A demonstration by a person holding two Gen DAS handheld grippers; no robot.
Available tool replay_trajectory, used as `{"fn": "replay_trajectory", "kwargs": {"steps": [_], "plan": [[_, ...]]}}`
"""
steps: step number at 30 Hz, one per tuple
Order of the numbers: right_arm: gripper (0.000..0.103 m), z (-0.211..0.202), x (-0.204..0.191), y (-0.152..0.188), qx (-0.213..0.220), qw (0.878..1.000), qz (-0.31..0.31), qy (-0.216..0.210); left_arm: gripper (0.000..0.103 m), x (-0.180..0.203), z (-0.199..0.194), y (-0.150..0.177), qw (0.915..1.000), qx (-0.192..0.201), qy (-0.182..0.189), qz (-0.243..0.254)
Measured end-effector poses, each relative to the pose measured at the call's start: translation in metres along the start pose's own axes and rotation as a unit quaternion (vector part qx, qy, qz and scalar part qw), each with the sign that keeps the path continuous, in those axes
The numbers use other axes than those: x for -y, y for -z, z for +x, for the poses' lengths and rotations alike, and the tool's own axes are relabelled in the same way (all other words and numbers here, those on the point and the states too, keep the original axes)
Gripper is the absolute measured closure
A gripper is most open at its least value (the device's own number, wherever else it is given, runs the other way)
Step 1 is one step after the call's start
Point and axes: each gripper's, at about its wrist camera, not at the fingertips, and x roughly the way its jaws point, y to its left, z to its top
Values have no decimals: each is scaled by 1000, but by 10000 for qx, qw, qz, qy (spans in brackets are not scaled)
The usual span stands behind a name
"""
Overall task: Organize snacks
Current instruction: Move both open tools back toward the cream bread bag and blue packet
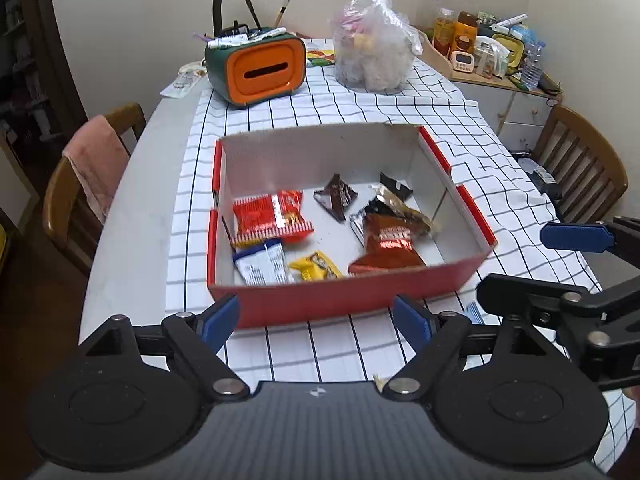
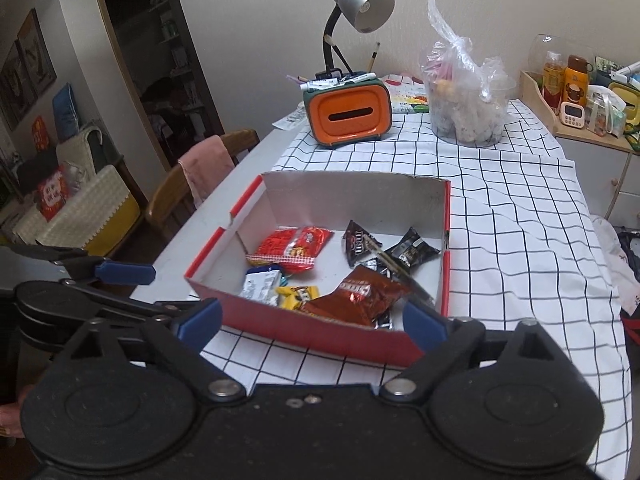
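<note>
Both grippers hover just short of the near wall of the shallow red cardboard box with white inside (image 1: 344,300), over the white grid-pattern tablecloth (image 1: 320,352). Left gripper (image 1: 316,316): jaws spread wide, nothing between them. Right gripper (image 2: 312,320): same, wide open, empty. Judgement: snacks look already collected, both tools parked clear of the box.

All visible loose snacks sit on the box floor, none on the cloth that I can see. Red-and-white foil packet (image 1: 270,218) lies flat at left, long axis roughly across the box. Dark brown triangular pouch (image 1: 335,197) sits mid-floor, one corner pointing at the far wall. Reddish-brown crinkled bag (image 1: 386,246) lies right of centre, long axis running near-to-far, leaning on a silver-and-gold wrapper (image 1: 400,210). Blue-and-white packet (image 1: 262,264) and small yellow packet (image 1: 314,266) rest against the near wall. Black pouch (image 1: 395,186) lies near the far right corner.

Placement looks dropped, not aligned; judgement only.
</note>
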Motion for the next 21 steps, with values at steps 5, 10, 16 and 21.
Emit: {"fn": "replay_trajectory", "kwargs": {"steps": [5, 10, 16, 21], "plan": [[0, -13, -2, 20, 51, 9999, 71, -148, 19, 3, -3, 20, 10000, -38, 22, 14], [0, -18, 2, 42, -85, 10000, 29, -1, 19, 10, 0, 41, 9997, -220, 120, 23], [0, -17, 20, 64, -217, 9996, 61, 161, 19, 24, 13, 60, 9985, -475, 263, 66], [0, -15, 36, 82, -364, 9991, 68, 214, 19, 40, 35, 74, 9958, -826, 373, 114]]}}
